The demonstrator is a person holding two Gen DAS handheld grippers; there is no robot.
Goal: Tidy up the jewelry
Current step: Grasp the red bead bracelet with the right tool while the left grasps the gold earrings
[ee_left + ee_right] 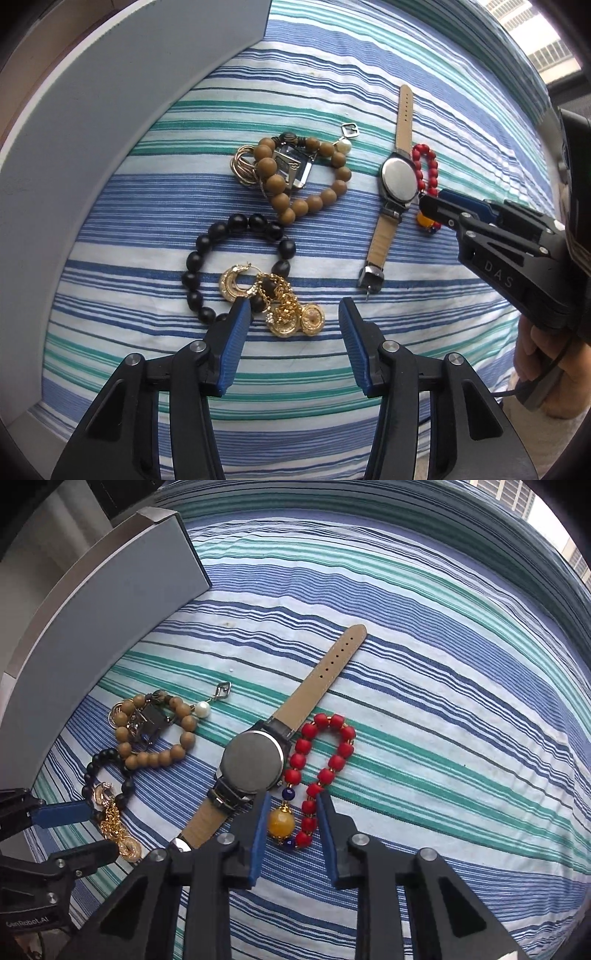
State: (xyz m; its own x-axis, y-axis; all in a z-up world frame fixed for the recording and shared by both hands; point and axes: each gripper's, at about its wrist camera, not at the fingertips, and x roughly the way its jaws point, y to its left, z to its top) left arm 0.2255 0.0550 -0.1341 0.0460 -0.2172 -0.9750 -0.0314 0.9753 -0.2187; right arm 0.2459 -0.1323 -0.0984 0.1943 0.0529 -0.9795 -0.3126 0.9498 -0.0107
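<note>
Jewelry lies on a striped cloth [461,122]. My left gripper [293,308] is open, its jaws around gold earrings and chain [284,306] that overlap a black bead bracelet [236,258]. A brown bead bracelet [306,177] lies over a silver clip and gold rings. A watch [397,181] lies face down with a tan strap. My right gripper [292,802] is open, its jaws around the lower end of a red bead bracelet [321,760] with a yellow bead [282,824]. The watch also shows in the right wrist view [253,762].
A grey box lid [92,129] lies along the left edge of the cloth; it also shows in the right wrist view [110,602]. A pearl charm with a silver clasp [345,138] lies beside the brown bracelet. A window is at the far right.
</note>
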